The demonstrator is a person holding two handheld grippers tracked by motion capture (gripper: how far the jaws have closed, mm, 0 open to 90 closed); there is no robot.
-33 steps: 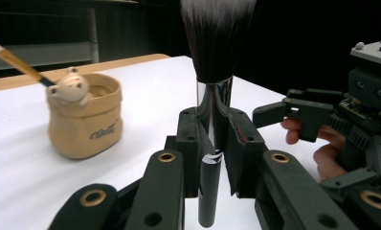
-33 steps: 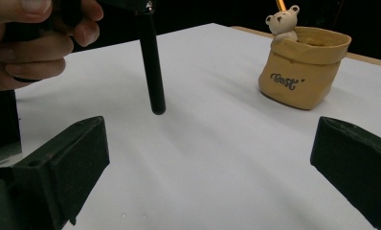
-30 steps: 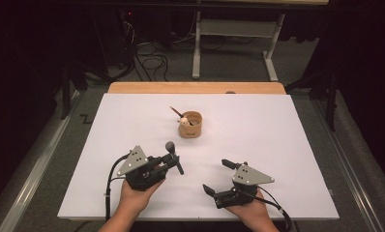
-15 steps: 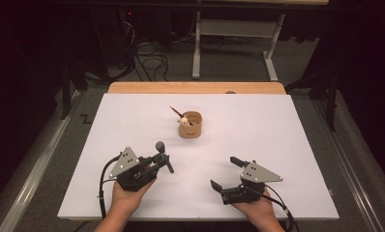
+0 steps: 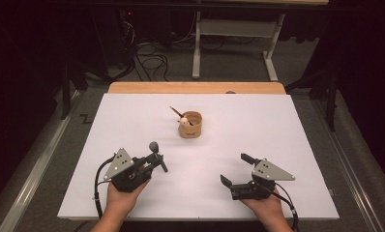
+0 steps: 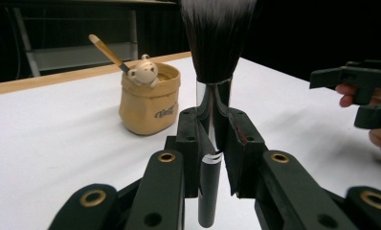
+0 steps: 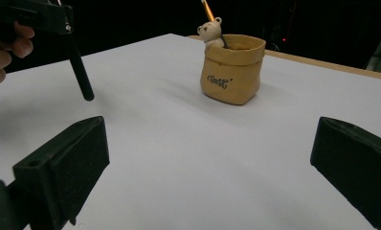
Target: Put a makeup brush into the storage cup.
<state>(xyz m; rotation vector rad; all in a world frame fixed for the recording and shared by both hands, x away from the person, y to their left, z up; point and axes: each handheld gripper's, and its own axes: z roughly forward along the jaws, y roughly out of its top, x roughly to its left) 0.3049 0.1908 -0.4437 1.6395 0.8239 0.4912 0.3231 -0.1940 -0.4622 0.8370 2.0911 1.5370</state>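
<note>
The left tool grips a makeup brush by its black handle, bristles up, probably bound for the bear-trimmed pot mid-tabletop with 1 brush inside, while the right tool waits open, empty.

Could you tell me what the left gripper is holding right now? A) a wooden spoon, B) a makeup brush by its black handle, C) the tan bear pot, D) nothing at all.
B: the left gripper has its jaws clamped on the black handle of the brush, bristles up.
</note>
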